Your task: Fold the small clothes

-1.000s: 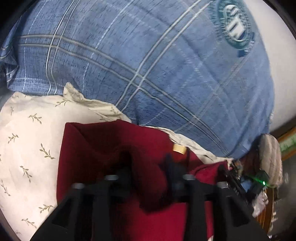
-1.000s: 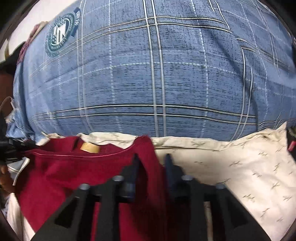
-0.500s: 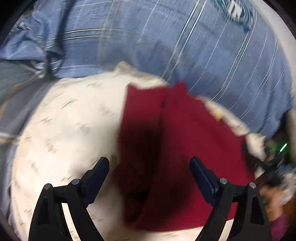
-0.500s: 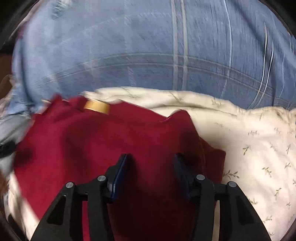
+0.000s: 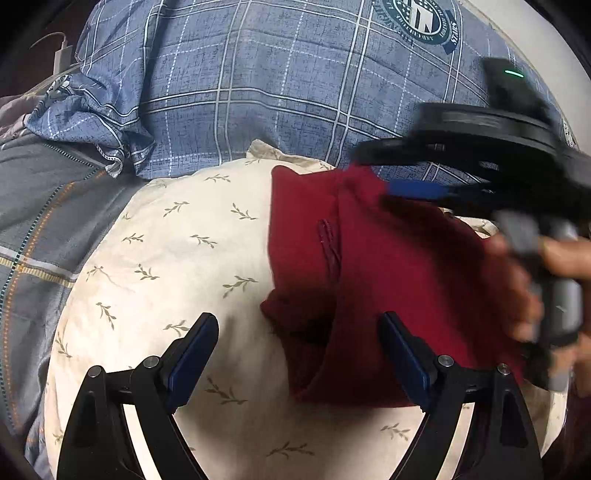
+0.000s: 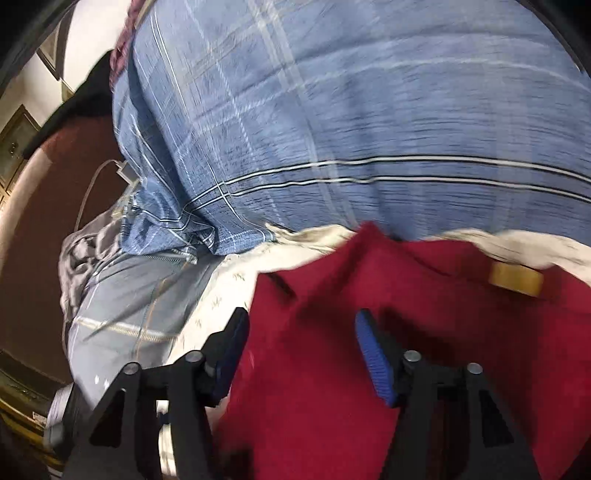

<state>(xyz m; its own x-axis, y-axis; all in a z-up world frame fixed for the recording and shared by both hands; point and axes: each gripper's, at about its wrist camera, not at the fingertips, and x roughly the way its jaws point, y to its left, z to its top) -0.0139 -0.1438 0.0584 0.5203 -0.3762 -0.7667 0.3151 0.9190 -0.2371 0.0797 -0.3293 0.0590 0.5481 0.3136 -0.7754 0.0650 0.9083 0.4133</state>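
The left gripper (image 5: pixel 297 354) hangs with its blue-padded fingers (image 5: pixel 192 354) spread wide, clamped on nothing. The left pad hovers over the cream pillow and the right pad over the near edge of the dark red garment (image 5: pixel 388 280); whether either pad touches cloth I cannot tell. Its jaws have just been opening, though they have held at this width for the last moment.

The right gripper (image 6: pixel 301 349) has its fingers (image 6: pixel 373 354) apart as well, and its jaws have just been opening further. The red garment (image 6: pixel 424 332) lies beneath and between them, but the pads do not press on it. In the left wrist view the right gripper (image 5: pixel 424 188) shows blurred at the garment's far right corner, with a hand (image 5: pixel 546 280) wrapped round its grey handle.

The dark red garment lies partly folded on a cream pillow (image 5: pixel 166 266) printed with small leafy sprigs, one flap doubled over along a lengthwise crease. A tan label (image 6: pixel 515 282) shows near its far edge in the right wrist view.

Behind the pillow spreads a blue plaid bedsheet (image 5: pixel 277 85) bearing a round crest (image 5: pixel 417 18). A grey striped cloth (image 5: pixel 44 206) lies to the left, and a white charger with its cable (image 6: pixel 123 170) rests by the bed's edge.
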